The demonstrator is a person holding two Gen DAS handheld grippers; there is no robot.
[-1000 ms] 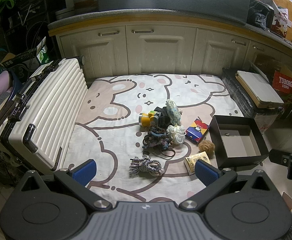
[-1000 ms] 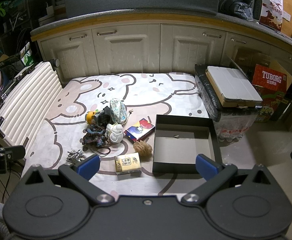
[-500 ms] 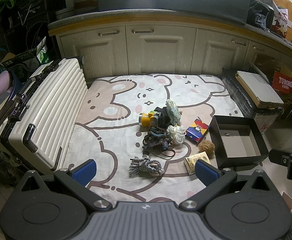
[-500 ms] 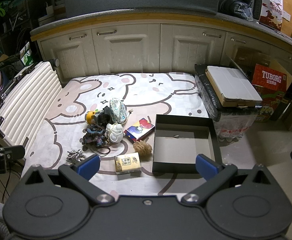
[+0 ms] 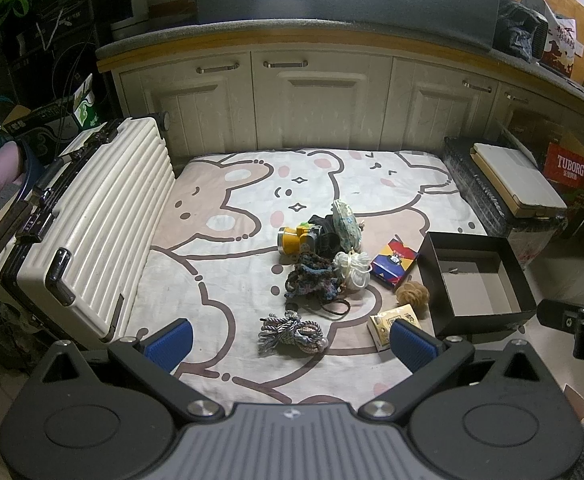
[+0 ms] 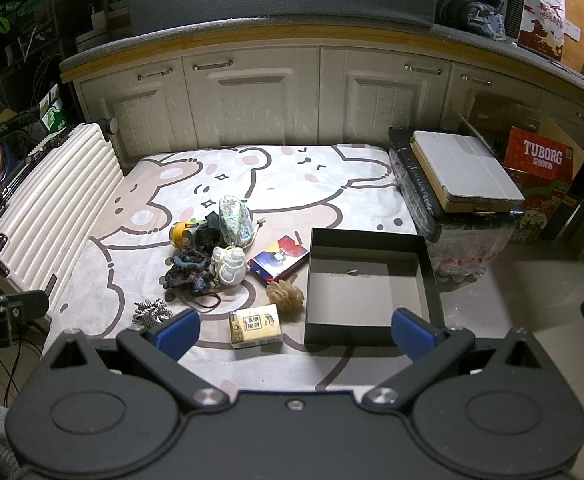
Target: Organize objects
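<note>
Black box sits open at the mat's right edge, small clutter piled just left of it; left tongs and right tongs hover spread, holding nothing.

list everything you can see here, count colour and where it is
blanket: 1, cream with bear print, on the floor
black box: 1, open, on blanket's right edge
yellow packet: 1, near edge, left of box
brown fluffy ball: 1, behind the packet
card box: 1, red, blue and yellow, left of black box
white pouch: 1, centre of the pile
patterned pouch: 1, pale green, back of pile
yellow and black gadget: 1, left back of pile
dark knitted bundle: 1, blue-purple, left of white pouch
grey cord bundle: 1, front left
suitcase: 1, cream, left of blanket
Tuborg carton: 1, red, far right
left gripper: 1, black, blue pads, open
right gripper: 1, same, open
</note>
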